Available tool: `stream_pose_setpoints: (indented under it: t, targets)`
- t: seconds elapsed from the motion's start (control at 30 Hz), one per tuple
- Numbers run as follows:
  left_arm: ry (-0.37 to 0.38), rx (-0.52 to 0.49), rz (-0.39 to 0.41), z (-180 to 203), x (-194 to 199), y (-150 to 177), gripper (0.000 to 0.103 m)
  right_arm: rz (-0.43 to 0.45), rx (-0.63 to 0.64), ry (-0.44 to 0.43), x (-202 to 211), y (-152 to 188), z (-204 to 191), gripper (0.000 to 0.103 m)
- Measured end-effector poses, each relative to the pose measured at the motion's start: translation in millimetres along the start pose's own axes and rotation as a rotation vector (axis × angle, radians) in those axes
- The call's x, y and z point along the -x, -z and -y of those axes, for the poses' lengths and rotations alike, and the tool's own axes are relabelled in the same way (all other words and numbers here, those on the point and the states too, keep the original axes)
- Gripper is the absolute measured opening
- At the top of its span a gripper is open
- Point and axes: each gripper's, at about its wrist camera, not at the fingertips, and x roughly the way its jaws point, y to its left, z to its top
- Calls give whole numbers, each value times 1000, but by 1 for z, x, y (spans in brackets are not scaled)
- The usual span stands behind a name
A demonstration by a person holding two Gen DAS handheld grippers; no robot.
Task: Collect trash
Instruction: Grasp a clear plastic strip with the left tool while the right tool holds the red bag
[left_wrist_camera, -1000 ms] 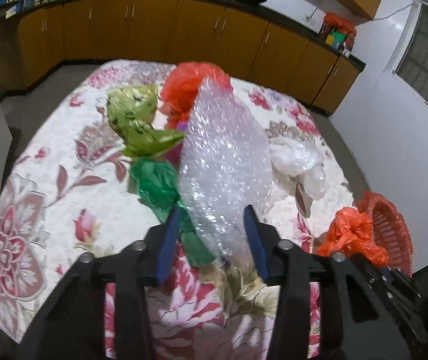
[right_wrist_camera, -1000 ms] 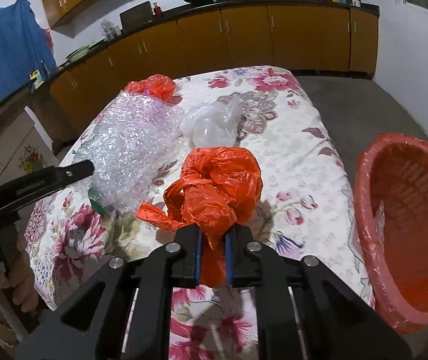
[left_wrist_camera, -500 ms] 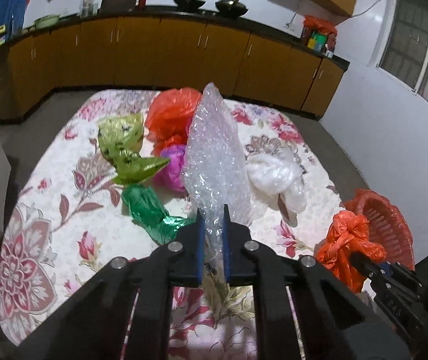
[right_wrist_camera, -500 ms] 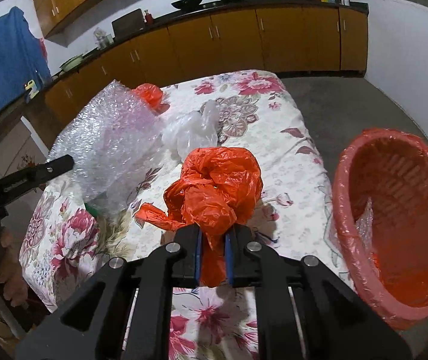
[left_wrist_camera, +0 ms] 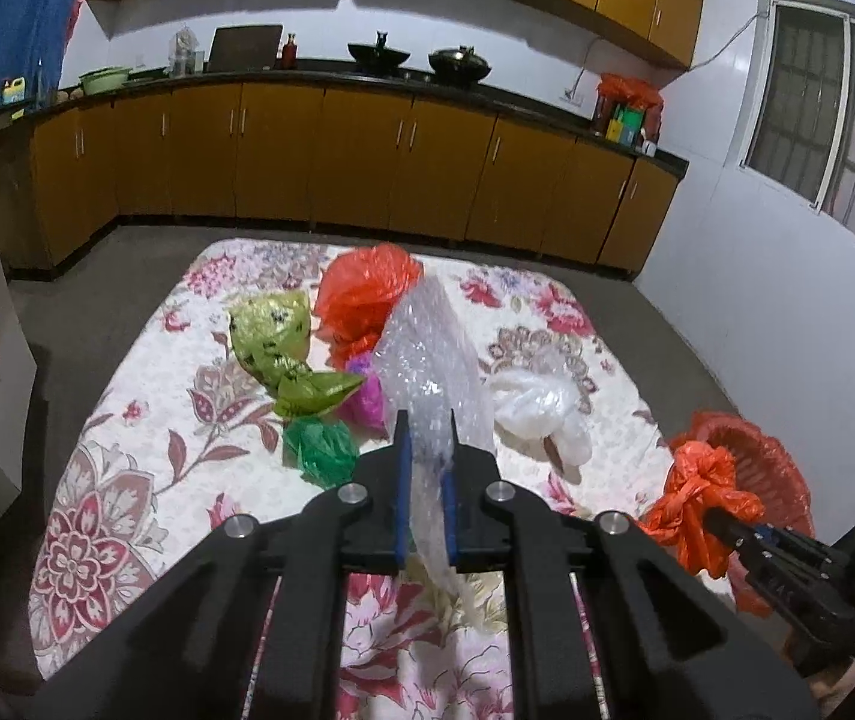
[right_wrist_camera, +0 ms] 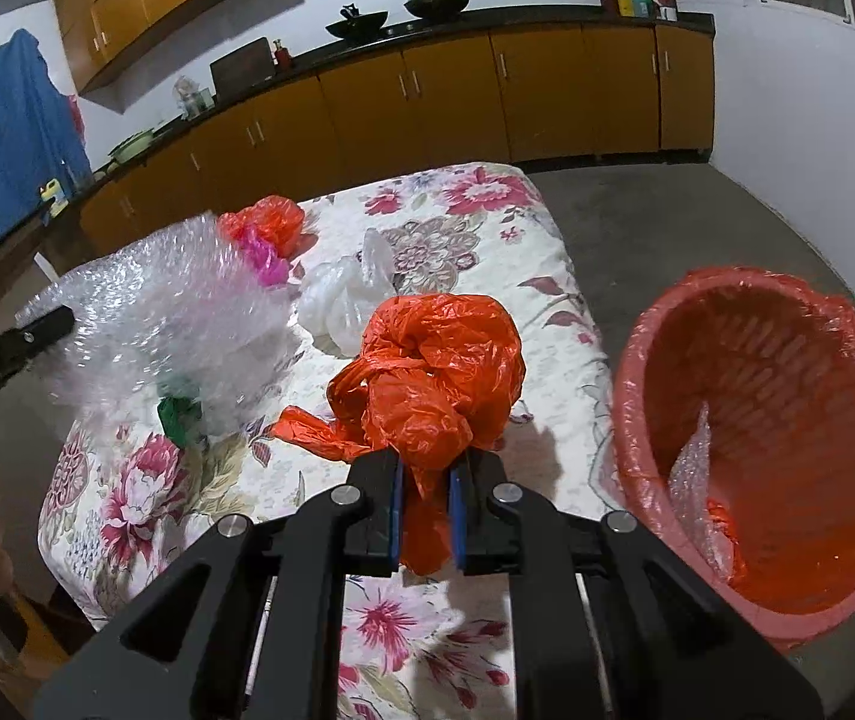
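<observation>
My left gripper (left_wrist_camera: 426, 438) is shut on a sheet of clear bubble wrap (left_wrist_camera: 430, 360), held up above the floral table (left_wrist_camera: 145, 420); the wrap also shows in the right wrist view (right_wrist_camera: 169, 324). My right gripper (right_wrist_camera: 426, 468) is shut on a crumpled orange plastic bag (right_wrist_camera: 433, 372), held above the table's right edge; it also shows in the left wrist view (left_wrist_camera: 697, 498). A red basket (right_wrist_camera: 787, 420) lined with orange plastic stands on the floor to the right, with some wrap inside.
On the table lie a yellow-green bag (left_wrist_camera: 277, 348), a green bag (left_wrist_camera: 319, 450), a pink bag (left_wrist_camera: 367, 396), another orange bag (left_wrist_camera: 367, 294) and a white bag (left_wrist_camera: 535, 402). Kitchen cabinets (left_wrist_camera: 367, 162) run along the far wall.
My left gripper closed on the bubble wrap and lifted it off the table. My right gripper with the orange bag rose and drew nearer the basket.
</observation>
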Motion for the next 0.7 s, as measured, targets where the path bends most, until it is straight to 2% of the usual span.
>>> stream_pose_setpoints:
  t: [0.3, 0.7]
  targets:
    - [49, -36, 70, 17, 28, -15, 9, 20, -15, 17, 8, -2, 11, 12]
    - [157, -105, 87, 60, 39, -17, 9, 60, -38, 60, 28, -5, 32, 12]
